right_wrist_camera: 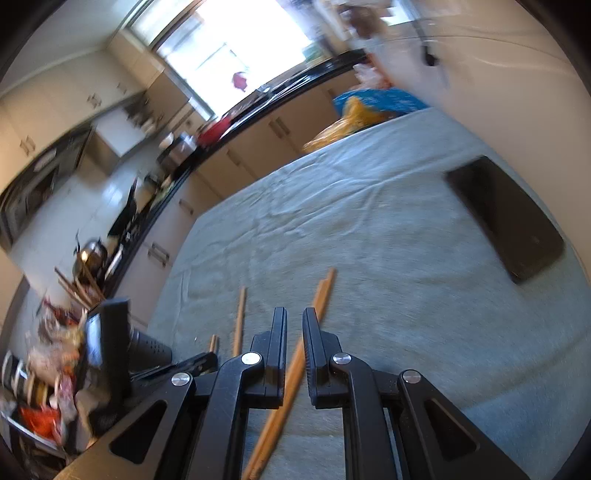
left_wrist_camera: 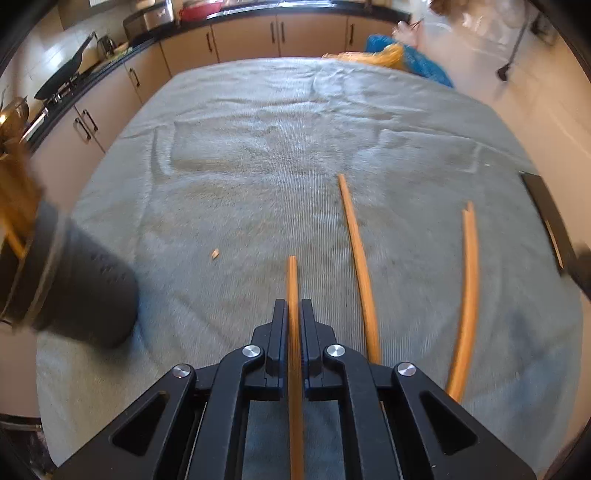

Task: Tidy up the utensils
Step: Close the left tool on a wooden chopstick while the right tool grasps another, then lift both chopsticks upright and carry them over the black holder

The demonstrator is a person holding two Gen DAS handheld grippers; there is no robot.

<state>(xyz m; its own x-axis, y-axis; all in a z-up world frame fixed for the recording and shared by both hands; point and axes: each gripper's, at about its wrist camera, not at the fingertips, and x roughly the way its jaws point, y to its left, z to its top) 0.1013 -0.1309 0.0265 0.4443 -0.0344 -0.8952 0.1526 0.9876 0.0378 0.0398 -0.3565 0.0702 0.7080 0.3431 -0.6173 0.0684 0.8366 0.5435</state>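
My left gripper [left_wrist_camera: 294,314] is shut on a wooden chopstick [left_wrist_camera: 293,280] that runs between its fingers and sticks out ahead over the grey-green cloth [left_wrist_camera: 258,155]. Two more wooden chopsticks lie on the cloth to its right, one near [left_wrist_camera: 356,251] and one further right [left_wrist_camera: 469,288]. A dark perforated utensil holder [left_wrist_camera: 74,288] stands at the left with wooden sticks in it. My right gripper [right_wrist_camera: 294,325] hovers above the cloth with its jaws a narrow gap apart; a chopstick pair [right_wrist_camera: 317,306] lies on the cloth below it. Another chopstick [right_wrist_camera: 240,321] lies to the left.
A black phone [right_wrist_camera: 506,218] lies on the cloth at the right, its edge also showing in the left wrist view [left_wrist_camera: 546,218]. A small wood chip [left_wrist_camera: 214,254] lies on the cloth. Kitchen cabinets and a black counter [left_wrist_camera: 258,22] run behind. Blue and yellow bags [right_wrist_camera: 369,107] sit at the far edge.
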